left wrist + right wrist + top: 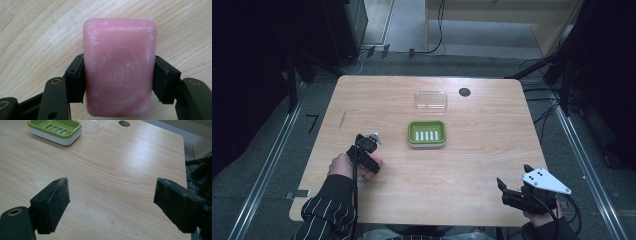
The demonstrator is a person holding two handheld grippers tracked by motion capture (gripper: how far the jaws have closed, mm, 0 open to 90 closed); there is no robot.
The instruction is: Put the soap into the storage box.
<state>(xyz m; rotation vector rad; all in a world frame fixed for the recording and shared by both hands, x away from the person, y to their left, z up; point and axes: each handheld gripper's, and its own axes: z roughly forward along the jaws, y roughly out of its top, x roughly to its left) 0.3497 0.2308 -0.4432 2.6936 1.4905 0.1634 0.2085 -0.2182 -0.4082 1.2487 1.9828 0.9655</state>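
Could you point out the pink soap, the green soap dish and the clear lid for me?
pink soap [120,72], left gripper view, on its stamped face.
green soap dish [427,133], high view, on its slotted floor.
clear lid [431,100], high view, on its flat middle.

A laboratory recording bay. A bare wooden table [472,165] stands on grey carpet between floor rails [267,175]. Loose cables [537,65] and dark equipment stands surround it.

High view: fixed above the near edge, facing forward and down over the whole wooden table [472,165]. Left gripper view: very close, looking at the tabletop. Right gripper view: low, facing across the table; shares green soap dish [55,128] with high view
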